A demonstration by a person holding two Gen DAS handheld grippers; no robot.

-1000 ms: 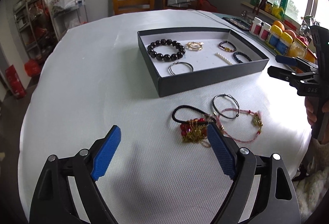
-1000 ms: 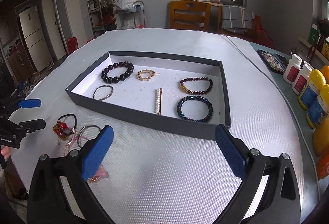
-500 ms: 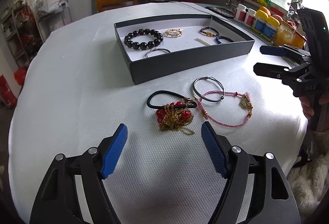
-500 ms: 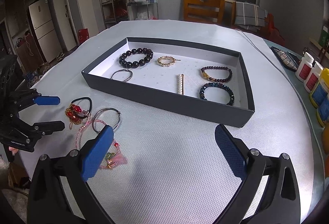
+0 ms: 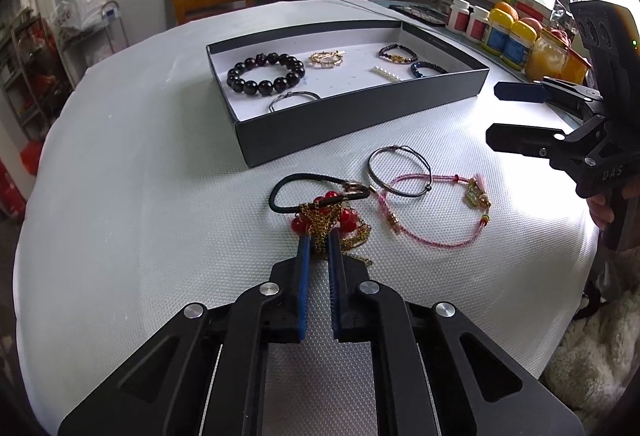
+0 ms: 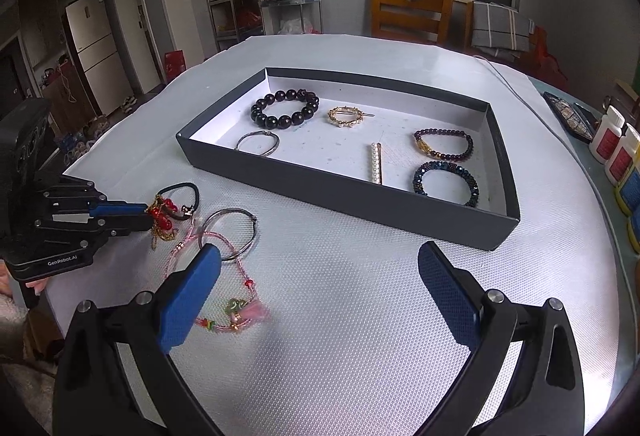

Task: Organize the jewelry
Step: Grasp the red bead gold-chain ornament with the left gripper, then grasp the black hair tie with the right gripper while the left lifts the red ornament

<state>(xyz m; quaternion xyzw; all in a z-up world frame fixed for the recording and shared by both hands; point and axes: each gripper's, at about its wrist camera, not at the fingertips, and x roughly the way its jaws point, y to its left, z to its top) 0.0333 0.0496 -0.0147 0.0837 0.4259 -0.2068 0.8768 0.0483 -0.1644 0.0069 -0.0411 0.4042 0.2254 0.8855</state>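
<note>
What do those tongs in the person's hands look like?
Both are black plastic frames with silver bolts and two fingers faced with blue textured pads. The left tongs carry white "GenRobot.AI" lettering; the right tongs show embossed letters and a black camera block on top.

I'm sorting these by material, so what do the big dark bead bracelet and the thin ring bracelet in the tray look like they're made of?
Dark bead bracelet: glossy near-black round beads with highlights, likely polished stone, glass or lacquered wood. Thin ring bracelet: silvery wire loop with a metallic glint, probably metal. Tray: matte grey walls, seemingly cardboard.
</note>
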